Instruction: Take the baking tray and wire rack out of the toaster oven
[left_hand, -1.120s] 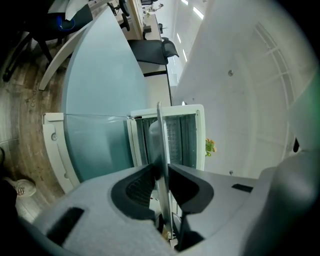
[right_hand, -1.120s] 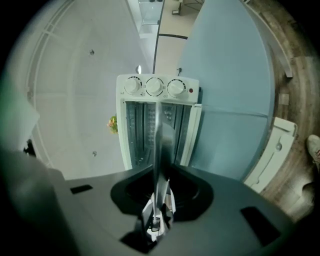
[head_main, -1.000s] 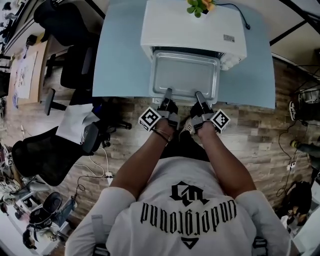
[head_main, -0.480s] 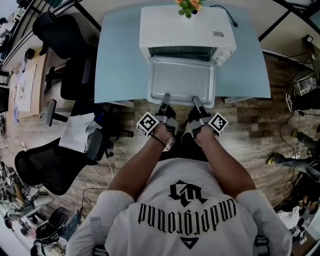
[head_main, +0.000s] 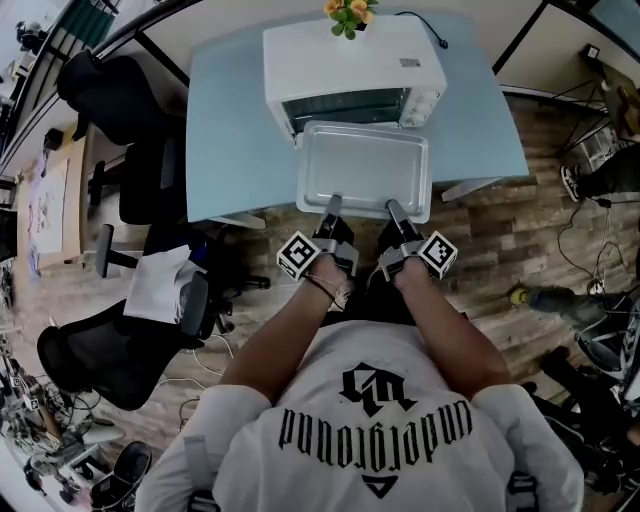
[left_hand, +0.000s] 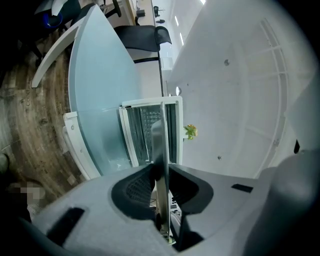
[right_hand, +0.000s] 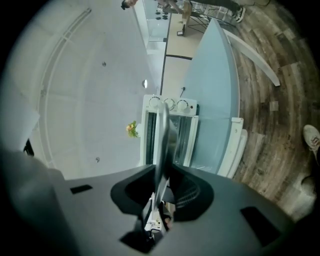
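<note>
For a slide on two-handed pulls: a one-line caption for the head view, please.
The left hand-held gripper and right hand-held gripper clamp the baking tray, mostly out of the toaster oven.

Head view looks down; gripper views look level at toaster oven (head_main: 350, 62).

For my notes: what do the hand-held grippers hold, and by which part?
The baking tray, by its near rim: left hand-held gripper and right hand-held gripper both clamp it.

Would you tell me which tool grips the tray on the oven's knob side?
The right tool, clamped on the baking tray's near rim in line with the knobs; the left tool holds the rim's other end.
</note>
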